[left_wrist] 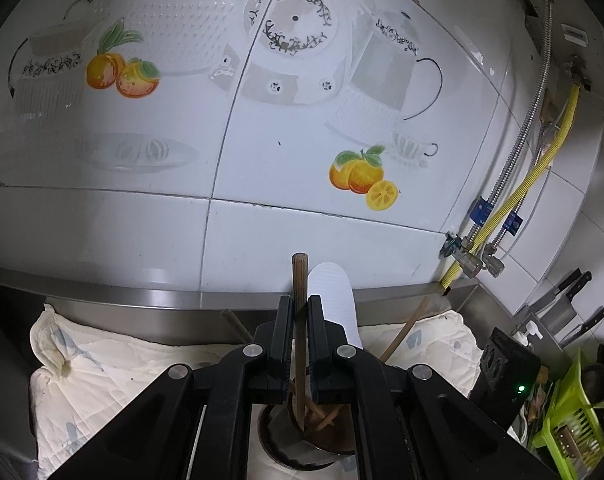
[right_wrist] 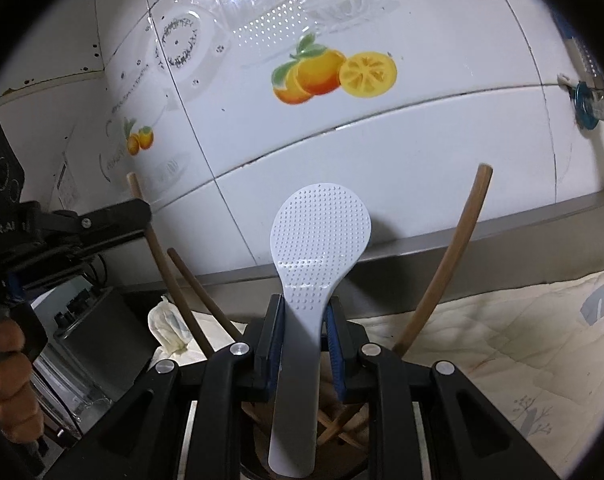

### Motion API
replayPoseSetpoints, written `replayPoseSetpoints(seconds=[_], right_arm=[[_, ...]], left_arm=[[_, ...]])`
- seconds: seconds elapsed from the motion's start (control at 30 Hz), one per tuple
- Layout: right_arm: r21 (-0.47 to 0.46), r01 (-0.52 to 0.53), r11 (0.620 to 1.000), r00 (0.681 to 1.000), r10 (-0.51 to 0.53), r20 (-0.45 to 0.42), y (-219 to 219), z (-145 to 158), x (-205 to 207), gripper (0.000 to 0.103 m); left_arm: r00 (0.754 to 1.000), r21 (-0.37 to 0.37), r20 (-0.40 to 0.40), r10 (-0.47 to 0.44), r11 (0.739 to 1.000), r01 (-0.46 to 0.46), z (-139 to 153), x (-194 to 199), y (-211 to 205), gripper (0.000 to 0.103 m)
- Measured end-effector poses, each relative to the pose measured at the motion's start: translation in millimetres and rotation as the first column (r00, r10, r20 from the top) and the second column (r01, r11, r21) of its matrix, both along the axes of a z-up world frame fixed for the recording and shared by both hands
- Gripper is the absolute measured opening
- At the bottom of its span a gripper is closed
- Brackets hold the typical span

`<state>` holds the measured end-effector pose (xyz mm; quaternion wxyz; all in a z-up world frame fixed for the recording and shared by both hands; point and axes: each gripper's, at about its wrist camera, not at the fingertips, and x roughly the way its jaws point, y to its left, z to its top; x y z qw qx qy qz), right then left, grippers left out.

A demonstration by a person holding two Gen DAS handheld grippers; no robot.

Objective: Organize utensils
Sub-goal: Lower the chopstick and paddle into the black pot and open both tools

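The wooden chopstick [left_wrist: 299,320] stands upright between the fingers of the left gripper [left_wrist: 300,312], which is clamped tight on its shaft; its round top end pokes above the fingertips and its lower end reaches down into a round utensil holder [left_wrist: 285,440] directly below, where several more wooden sticks [left_wrist: 322,420] lie crossed.

The white rice paddle [right_wrist: 318,248] is gripped by the right gripper [right_wrist: 302,312], whose blue-lined fingers [right_wrist: 336,340] press on its neck. Its dimpled blade stands up above the fingertips and its flat handle hangs down over the same holder [right_wrist: 342,452].

In the right wrist view, other brown chopsticks lean outward from the holder: two to the left [right_wrist: 189,292] and one long one [right_wrist: 450,264] to the right.

The left gripper [right_wrist: 113,216] shows at the left edge of that view, with a person's hand [right_wrist: 9,384] wrapped round its grip.

The holder sits on a cream quilted cloth [left_wrist: 113,364] that covers the steel surface [left_wrist: 141,300], against a white tiled wall [left_wrist: 261,160] printed with oranges and teaware. A green plastic rack [left_wrist: 570,420] and knives [left_wrist: 574,292] stand far right.
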<state>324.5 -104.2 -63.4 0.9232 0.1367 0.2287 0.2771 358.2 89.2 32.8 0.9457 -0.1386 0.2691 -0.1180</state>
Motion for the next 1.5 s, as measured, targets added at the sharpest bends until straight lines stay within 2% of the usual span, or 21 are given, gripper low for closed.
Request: replayPoseSetpoints(seconds=[0.3,0.63,0.83,1.23,1.33,1.43,1.5], right_arm=[[-0.073,0.002,0.997,0.999,0.001,0.045,13,-6,-1,0.023],[-0.102,0.008,0.995,0.999,-0.004,0.038,13,-10,-7,0.023],[-0.174,0.019,0.985,0.999,-0.012,0.042,14,-6,-20,0.023],[-0.244,0.007,0.970,1.000,-0.014,-0.028,13,-2,-34,0.024],[-0.254,0.012,0.967,0.999,-0.021,-0.031,12,-1,-37,0.038],[-0.261,0.022,0.965,0.999,-0.031,-0.031,8,3,-41,0.041],[-0.264,0.023,0.964,0.999,-0.033,-0.035,6,6,-43,0.043]], left_arm=[[1.000,-0.005,-0.001,-0.003,1.000,0.003,-2,-3,2,0.006],[1.000,-0.022,-0.010,0.006,1.000,-0.006,-7,-3,6,0.006],[0.999,-0.020,-0.037,0.017,1.000,-0.018,-11,-1,8,0.007],[0.996,-0.021,-0.084,0.039,0.999,-0.041,-18,7,11,0.009],[0.994,-0.028,-0.099,0.037,0.999,-0.040,-21,8,11,0.010],[0.993,-0.028,-0.111,0.033,0.999,-0.036,-24,10,9,0.011],[0.992,-0.029,-0.121,0.035,0.999,-0.038,-26,11,8,0.018]])
